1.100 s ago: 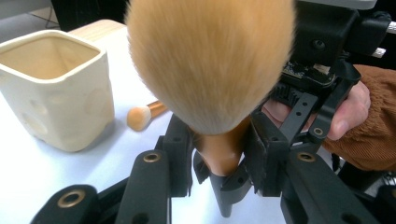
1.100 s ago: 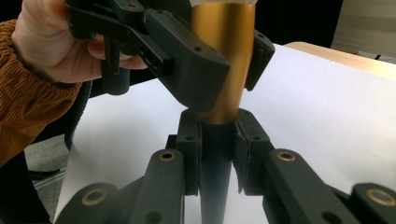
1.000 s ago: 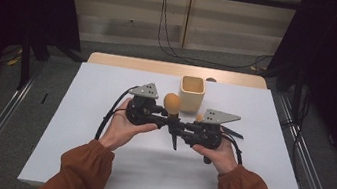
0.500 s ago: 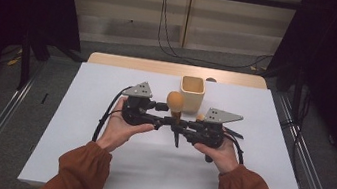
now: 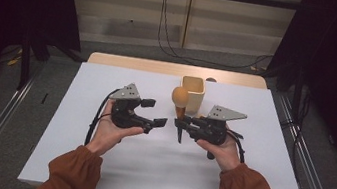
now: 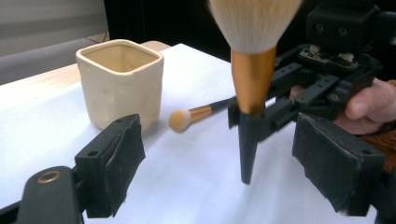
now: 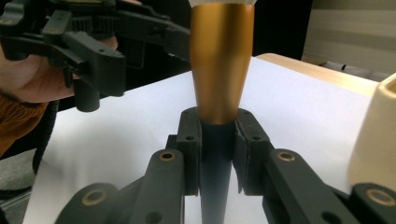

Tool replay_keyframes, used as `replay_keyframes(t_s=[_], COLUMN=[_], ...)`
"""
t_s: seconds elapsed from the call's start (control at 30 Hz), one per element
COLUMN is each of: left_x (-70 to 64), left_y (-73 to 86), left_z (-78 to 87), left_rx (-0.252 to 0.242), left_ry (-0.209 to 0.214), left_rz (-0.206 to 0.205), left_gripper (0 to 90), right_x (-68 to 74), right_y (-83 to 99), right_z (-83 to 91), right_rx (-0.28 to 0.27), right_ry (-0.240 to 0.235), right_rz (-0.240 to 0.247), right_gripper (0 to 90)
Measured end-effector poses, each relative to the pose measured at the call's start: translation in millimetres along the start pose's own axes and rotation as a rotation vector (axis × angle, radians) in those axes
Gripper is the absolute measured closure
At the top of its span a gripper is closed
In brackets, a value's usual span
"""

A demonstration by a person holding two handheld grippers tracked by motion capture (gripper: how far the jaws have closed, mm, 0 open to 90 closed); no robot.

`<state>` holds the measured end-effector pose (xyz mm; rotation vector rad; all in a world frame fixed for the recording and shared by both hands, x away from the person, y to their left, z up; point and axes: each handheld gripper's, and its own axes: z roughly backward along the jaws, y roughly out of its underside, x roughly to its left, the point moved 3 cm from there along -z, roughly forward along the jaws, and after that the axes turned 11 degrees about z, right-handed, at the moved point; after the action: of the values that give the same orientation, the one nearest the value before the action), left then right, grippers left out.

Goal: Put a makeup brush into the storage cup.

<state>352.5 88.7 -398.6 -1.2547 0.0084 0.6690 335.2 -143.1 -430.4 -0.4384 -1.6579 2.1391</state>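
1. The white table (image 5: 95, 164) carries the work, its bare wooden edge showing at the far side.
2. A cream square cup (image 5: 192, 93) stands right of centre, toward the far edge, and looks empty in the left gripper view (image 6: 120, 79).
3. The right gripper (image 5: 181, 123) has its jaws clamped on the dark tapered handle of a large powder brush (image 5: 179, 100), held upright with the bristles on top, just near and left of the cup; the right gripper view shows the gold ferrule (image 7: 219, 65) rising from the closed jaws.
4. The left gripper (image 5: 156, 113) sits to the left with its jaws apart and empty, facing the brush.
5. A small gold-banded brush (image 6: 196, 115) lies on the table beside the cup.
6. Judged from this, the grasp is done; lowering the large brush into the cup is left, and likely the small one after it.
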Motion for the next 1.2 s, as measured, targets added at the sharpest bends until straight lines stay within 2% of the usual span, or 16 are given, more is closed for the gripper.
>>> replay_keyframes(t_s=[0.07,0.13,0.23,0.53,0.63,0.83,0.93,1.1,1.13,1.2], left_x=[2.0,3.8,7.1,16.4,16.2,17.2,18.2,21.6,23.0,24.7], left_y=[2.1,5.1,10.2,20.3,23.8,30.9,35.1,40.6,42.9,46.3], left_z=[4.0,7.8,13.3,26.8,31.0,39.6,42.2,46.1,47.1,48.6], left_rx=[-0.014,-0.028,-0.020,-0.039,-0.041,-0.045,-0.028,-0.042,-0.032,-0.029], left_ry=[-0.002,-0.025,-0.072,-0.083,-0.101,-0.138,-0.118,-0.159,-0.158,-0.183], left_rz=[0.007,-0.008,-0.001,0.040,0.034,0.029,0.003,0.028,0.034,0.045], left_gripper=[12.4,11.3,8.6,6.2,3.2,2.6,2.6,2.3,2.3,2.2], right_x=[-2.3,-4.4,-8.4,-19.8,-24.2,-36.0,-41.6,-52.8,-55.2,-60.2], right_y=[-1.6,-3.6,-7.7,-22.0,-24.7,-38.7,-45.5,-51.8,-53.1,-56.0], right_z=[1.9,4.0,5.9,10.4,10.1,10.7,9.7,9.0,9.2,9.9], right_rx=[-0.003,-0.006,-0.014,-0.035,-0.024,-0.044,-0.047,-0.046,-0.048,-0.054], right_ry=[0.008,0.021,0.042,0.092,0.108,0.139,0.154,0.180,0.188,0.201], right_rz=[0.004,0.009,0.009,0.019,0.023,0.030,0.032,0.031,0.029,0.025], right_gripper=[75.1,75.0,75.0,75.0,75.0,75.0,75.0,75.0,75.0,75.0])
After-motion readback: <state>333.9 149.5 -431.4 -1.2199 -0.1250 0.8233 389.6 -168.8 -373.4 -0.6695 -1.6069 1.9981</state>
